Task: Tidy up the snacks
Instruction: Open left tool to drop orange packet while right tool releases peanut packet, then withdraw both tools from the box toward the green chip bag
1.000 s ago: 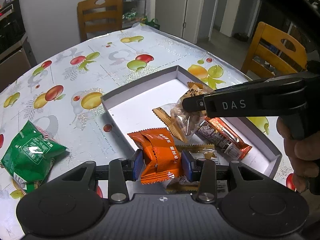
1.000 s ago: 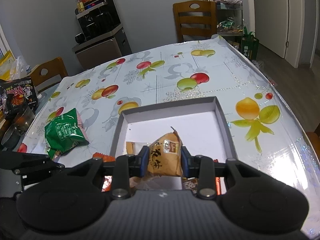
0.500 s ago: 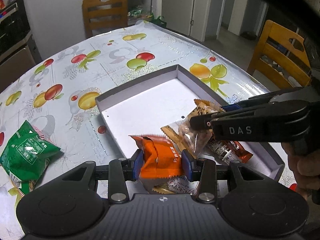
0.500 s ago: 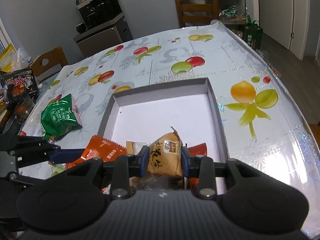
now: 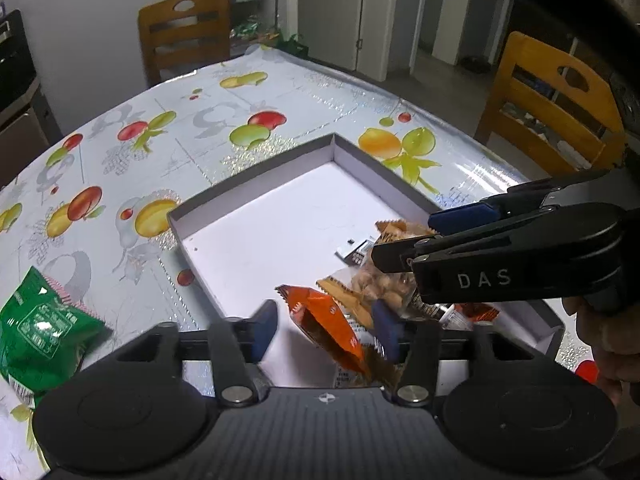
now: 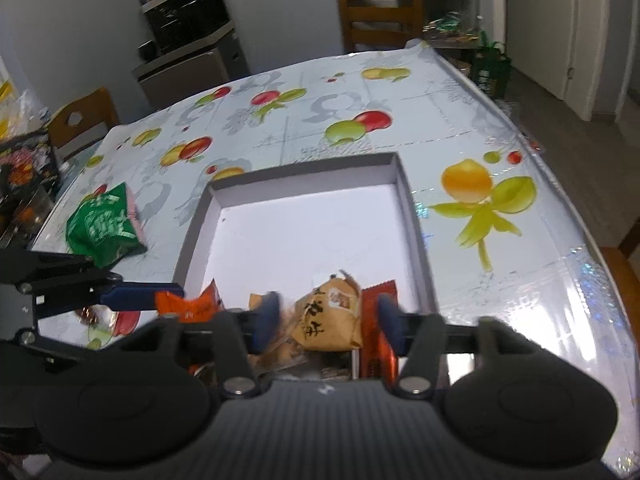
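Observation:
A shallow grey box [image 5: 256, 188] with a white floor lies on the fruit-print tablecloth; it also shows in the right wrist view [image 6: 304, 170]. My left gripper [image 5: 324, 330] is open over the box's near edge, and an orange packet [image 5: 328, 324] drops tilted between its fingers. My right gripper [image 6: 326, 318] is open, and a tan nut packet [image 6: 326, 318] sits loose between its fingers, above other snacks in the box. The same nut packet [image 5: 384, 280] shows under the right gripper in the left wrist view.
A green snack bag [image 5: 36, 328] lies on the table left of the box, also in the right wrist view [image 6: 104, 226]. Wooden chairs [image 5: 184, 36] [image 5: 556, 108] stand at the far and right sides. A dark snack package [image 6: 28, 164] sits at the far left.
Both grippers have opened. The orange packet slipped from the left gripper and tilts down into the box. The tan nut packet came free of the right gripper.

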A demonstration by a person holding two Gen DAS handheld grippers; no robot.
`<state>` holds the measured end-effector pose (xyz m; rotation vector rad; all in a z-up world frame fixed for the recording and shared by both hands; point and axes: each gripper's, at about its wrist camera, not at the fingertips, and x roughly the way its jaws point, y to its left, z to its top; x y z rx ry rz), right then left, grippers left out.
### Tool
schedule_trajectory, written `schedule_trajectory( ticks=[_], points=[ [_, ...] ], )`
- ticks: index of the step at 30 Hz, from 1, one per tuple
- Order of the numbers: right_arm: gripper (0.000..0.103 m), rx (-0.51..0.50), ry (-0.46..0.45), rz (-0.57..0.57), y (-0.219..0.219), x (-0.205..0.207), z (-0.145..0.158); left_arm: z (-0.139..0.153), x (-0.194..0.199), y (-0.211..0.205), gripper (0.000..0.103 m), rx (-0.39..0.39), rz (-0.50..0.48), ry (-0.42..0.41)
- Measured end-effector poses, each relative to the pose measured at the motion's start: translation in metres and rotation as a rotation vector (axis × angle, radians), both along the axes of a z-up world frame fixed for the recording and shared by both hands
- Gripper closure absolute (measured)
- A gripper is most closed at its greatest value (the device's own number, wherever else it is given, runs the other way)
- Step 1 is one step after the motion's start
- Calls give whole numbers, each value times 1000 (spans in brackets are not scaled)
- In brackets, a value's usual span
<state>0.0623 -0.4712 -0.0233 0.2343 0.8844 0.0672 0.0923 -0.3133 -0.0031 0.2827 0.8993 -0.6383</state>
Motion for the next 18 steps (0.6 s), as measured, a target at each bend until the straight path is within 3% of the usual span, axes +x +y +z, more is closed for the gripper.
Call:
schedule_trajectory(
  ticks=[6, 18],
  points=[
    [42, -16, -40, -45, 1, -3, 16, 7, -1, 10, 34, -32, -15, -29],
    [36, -38, -70, 38, 57, 8, 36, 6, -4, 80, 30, -62, 122, -20]
  ],
)
